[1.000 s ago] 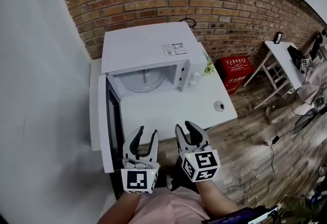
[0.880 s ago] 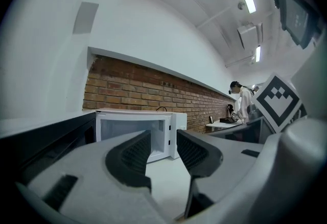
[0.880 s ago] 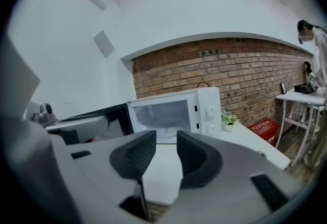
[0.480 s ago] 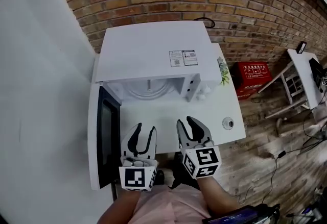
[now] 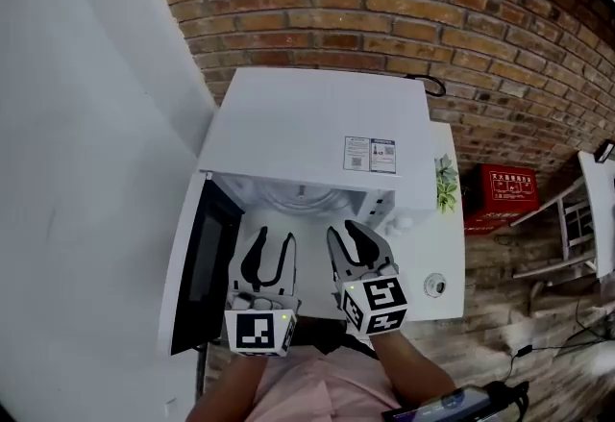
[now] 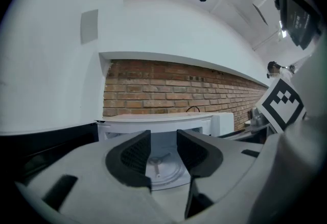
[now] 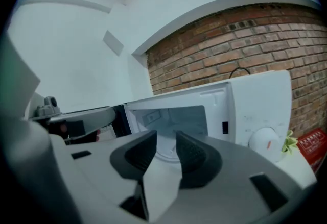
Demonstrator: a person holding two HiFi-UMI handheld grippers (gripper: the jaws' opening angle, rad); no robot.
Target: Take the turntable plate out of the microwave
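The white microwave stands on a white table with its door swung open to the left. Inside, the clear glass turntable plate lies flat on the cavity floor; only its front part shows under the top. In the left gripper view the plate shows between the jaws, farther back. My left gripper is open and empty just before the opening. My right gripper is beside it, also open and empty, with the plate ahead of it.
The open door flanks the left side. The microwave's control panel with its dial is to the right. A small round object lies on the table. A red box sits on the floor by the brick wall.
Both grippers have moved forward side by side from the table's front edge up to the microwave's opening. The microwave now looks closer and more of its top hides the plate.
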